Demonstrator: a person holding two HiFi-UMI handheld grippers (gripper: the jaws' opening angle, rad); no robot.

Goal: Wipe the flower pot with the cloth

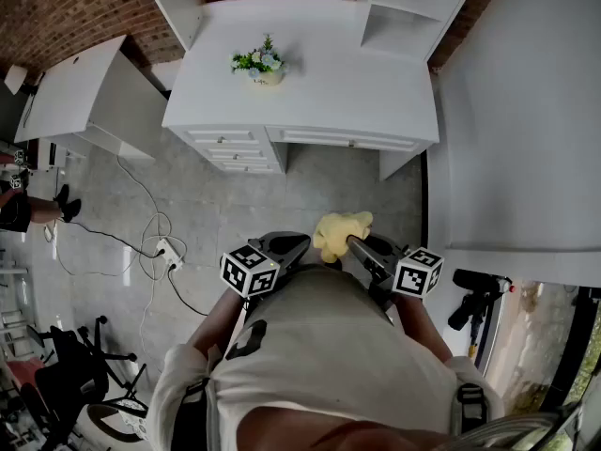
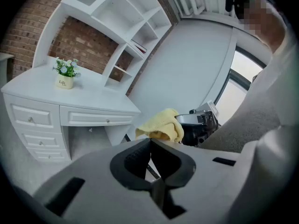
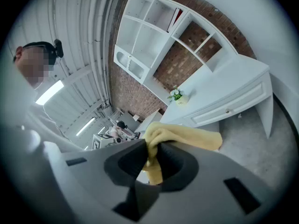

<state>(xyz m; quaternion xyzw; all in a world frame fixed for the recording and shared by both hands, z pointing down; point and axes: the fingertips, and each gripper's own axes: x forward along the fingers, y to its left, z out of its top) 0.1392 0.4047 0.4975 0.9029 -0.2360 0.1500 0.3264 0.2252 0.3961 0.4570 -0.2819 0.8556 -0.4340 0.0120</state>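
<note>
The small flower pot (image 1: 268, 76), with green leaves and pale flowers in it, is standing upright on the top of the white desk (image 1: 357, 92), towards its left part in the head view. Nothing is touching it, and both grippers are staying well apart from it, over the grey floor (image 1: 310, 181) in front of the desk.

The yellow cloth (image 3: 187, 136) is hanging bunched from the right gripper (image 3: 152, 150), whose 2 jaws are pinching 1 fold of it. The left gripper (image 2: 150, 146) is pointing just beside the cloth, with its 2 jaws pressing together on nothing.

The desk is showing 3 drawers (image 1: 230, 148) on its left side. White shelves (image 1: 404, 7) are rising behind the desk against a brick wall (image 1: 75, 7). Cables (image 1: 155, 238) are lying on the floor to the left.
</note>
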